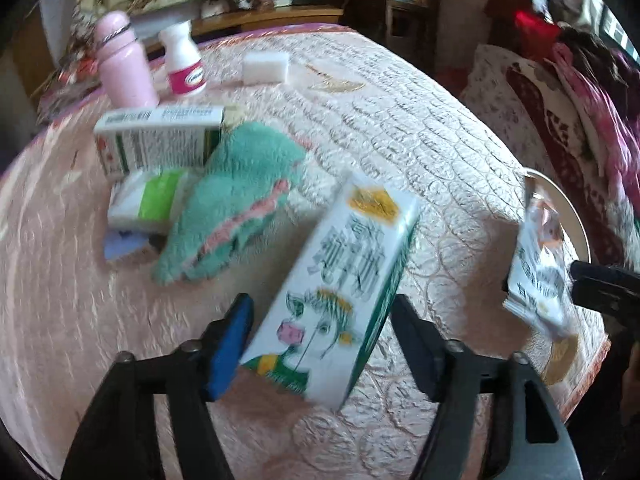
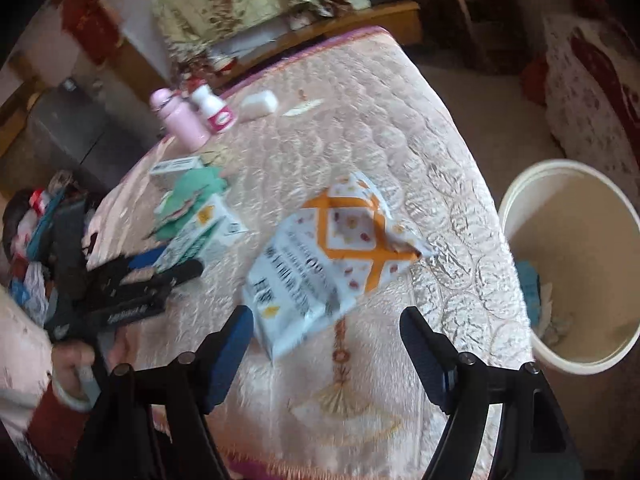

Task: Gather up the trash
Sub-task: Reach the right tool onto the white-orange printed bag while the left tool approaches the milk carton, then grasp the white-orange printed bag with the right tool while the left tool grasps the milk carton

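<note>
A white and green milk carton [image 1: 336, 280] with a cartoon cow lies on the pink quilted table between the jaws of my left gripper [image 1: 326, 340]. The blue pad is close to its left corner, and a thin gap shows at the right finger. In the right wrist view the left gripper [image 2: 168, 268] reaches around the carton [image 2: 200, 236]. A crumpled white snack bag [image 2: 332, 264] with orange bands sits just ahead of my right gripper [image 2: 328, 344], whose open fingers touch nothing. The left wrist view shows the bag [image 1: 536, 272] beside the right gripper [image 1: 592, 284].
A cream bin [image 2: 516, 184] with some trash inside stands off the table's right edge. Further back on the table are a teal cloth [image 1: 236, 200], a tissue pack [image 1: 148, 200], a green box [image 1: 160, 136], a pink bottle [image 1: 124, 64], a white bottle [image 1: 184, 60] and a white block [image 1: 266, 66].
</note>
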Action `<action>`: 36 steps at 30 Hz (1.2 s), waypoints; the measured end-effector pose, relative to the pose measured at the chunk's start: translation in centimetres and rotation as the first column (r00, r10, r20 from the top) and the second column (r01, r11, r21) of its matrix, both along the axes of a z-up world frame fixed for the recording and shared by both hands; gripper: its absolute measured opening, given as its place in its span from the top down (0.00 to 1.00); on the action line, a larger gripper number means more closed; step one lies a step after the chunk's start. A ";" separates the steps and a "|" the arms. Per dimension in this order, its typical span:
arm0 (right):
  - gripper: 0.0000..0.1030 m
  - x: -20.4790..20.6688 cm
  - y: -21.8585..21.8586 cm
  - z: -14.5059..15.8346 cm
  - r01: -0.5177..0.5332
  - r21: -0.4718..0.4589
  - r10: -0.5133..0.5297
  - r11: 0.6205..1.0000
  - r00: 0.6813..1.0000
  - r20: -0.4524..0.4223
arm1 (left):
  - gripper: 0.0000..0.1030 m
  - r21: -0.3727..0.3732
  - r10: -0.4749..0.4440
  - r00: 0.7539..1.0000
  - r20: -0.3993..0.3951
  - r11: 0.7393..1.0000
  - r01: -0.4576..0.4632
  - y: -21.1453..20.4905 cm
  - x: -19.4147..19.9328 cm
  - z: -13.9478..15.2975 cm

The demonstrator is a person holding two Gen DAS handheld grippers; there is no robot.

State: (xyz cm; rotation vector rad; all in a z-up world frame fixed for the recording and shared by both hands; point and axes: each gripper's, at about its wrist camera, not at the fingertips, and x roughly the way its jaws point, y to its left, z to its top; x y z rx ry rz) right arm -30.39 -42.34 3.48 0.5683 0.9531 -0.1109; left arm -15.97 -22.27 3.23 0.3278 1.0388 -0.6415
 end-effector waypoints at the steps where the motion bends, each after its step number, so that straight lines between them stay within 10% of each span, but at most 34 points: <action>1: 0.24 0.6 -0.2 -0.5 0.021 0.008 -0.020 1.000 1.000 -0.016 | 0.36 0.004 0.027 1.000 0.012 1.000 -0.027 0.3 -0.3 0.0; 10: 0.24 9.3 0.4 0.8 -0.020 -0.155 0.016 0.988 1.000 -0.023 | 0.36 -0.028 0.098 0.995 -0.008 0.995 -0.098 2.1 -2.2 0.7; 23: 0.19 7.1 2.8 -1.1 -0.081 -0.316 0.059 0.945 0.995 -0.077 | 0.40 -0.051 0.092 0.995 -0.048 0.994 -0.094 0.7 -0.8 -0.7; 36: 0.19 5.8 0.8 0.0 -0.063 -0.193 0.061 0.979 0.998 -0.015 | 0.46 -0.075 0.080 0.997 -0.001 0.994 -0.080 0.7 -2.5 1.2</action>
